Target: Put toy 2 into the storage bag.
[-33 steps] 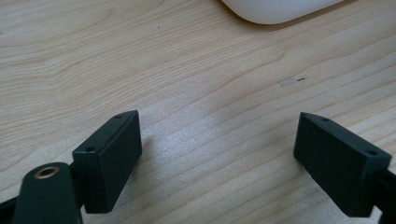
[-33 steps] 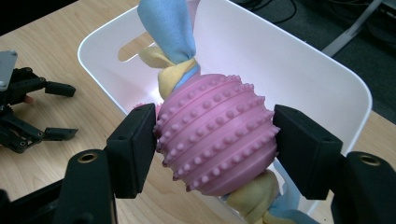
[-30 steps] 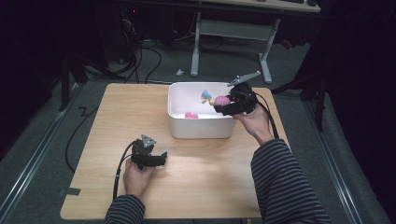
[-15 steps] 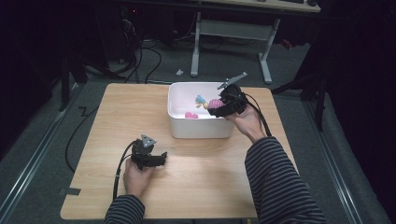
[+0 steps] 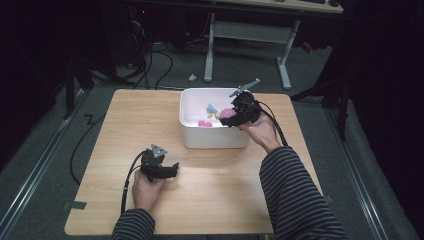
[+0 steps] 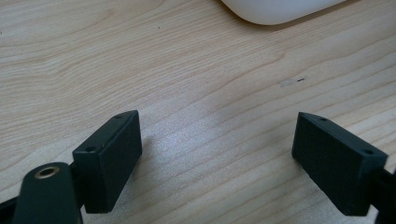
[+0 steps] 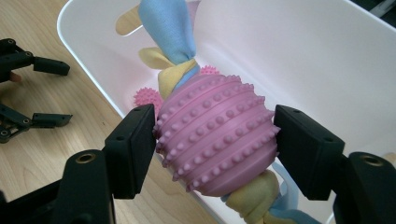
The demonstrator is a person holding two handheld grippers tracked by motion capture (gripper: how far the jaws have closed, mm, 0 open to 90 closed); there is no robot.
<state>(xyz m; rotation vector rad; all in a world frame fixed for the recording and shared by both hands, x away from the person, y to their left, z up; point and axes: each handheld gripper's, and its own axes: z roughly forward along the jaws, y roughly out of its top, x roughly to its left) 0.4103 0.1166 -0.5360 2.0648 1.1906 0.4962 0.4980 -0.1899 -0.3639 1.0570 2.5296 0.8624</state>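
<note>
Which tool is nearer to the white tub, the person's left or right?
Right. The right tool is over the white tub, gripping a pink studded ball toy above its inside. The left tool sits open on the table, in front of the tub and apart from it.
</note>
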